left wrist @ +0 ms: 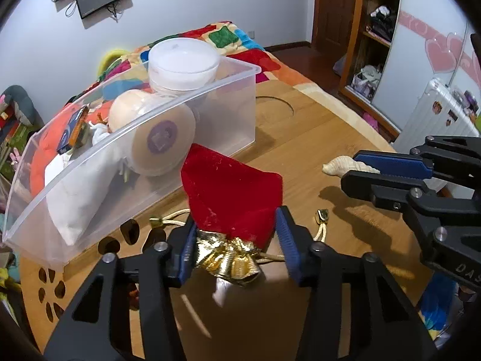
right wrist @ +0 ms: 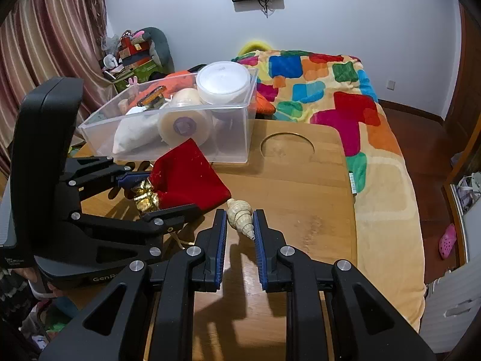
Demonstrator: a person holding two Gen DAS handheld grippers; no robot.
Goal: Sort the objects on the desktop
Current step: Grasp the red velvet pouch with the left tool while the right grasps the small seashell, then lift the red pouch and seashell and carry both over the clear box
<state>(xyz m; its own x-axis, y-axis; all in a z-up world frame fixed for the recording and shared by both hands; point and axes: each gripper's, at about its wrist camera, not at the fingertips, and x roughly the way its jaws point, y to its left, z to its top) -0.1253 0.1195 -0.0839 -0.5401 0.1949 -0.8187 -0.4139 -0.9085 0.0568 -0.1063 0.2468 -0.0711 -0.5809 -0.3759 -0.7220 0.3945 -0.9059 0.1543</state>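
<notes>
While the clear plastic bin (left wrist: 210, 114) sits at the far left of the wooden table (left wrist: 315, 138), your left gripper (left wrist: 234, 240) is clamped on the red velvet pouch (left wrist: 234, 192). Its blue pads (left wrist: 287, 240) press the pouch near its gold neck (left wrist: 234, 258). The red body stands up past the fingertips, just in front of the bin's near wall. In the bin you have a round white tub (left wrist: 183, 60), a roll of tape (left wrist: 163, 138) and a white cloth bag (left wrist: 78, 198), among other items.

To the right of the pouch lies the seashell (right wrist: 240, 215), flat on the table, its point aimed back at you. Your right gripper (right wrist: 240, 231) straddles it with the fingers apart, one blue pad on each side. The pointed end sits between the fingertips; the wider end reaches just beyond them, close to the pouch's corner (right wrist: 222, 195). You cannot tell whether the pads touch the shell. Beyond the table's right edge is the bed with its patchwork blanket (right wrist: 330, 90).
</notes>
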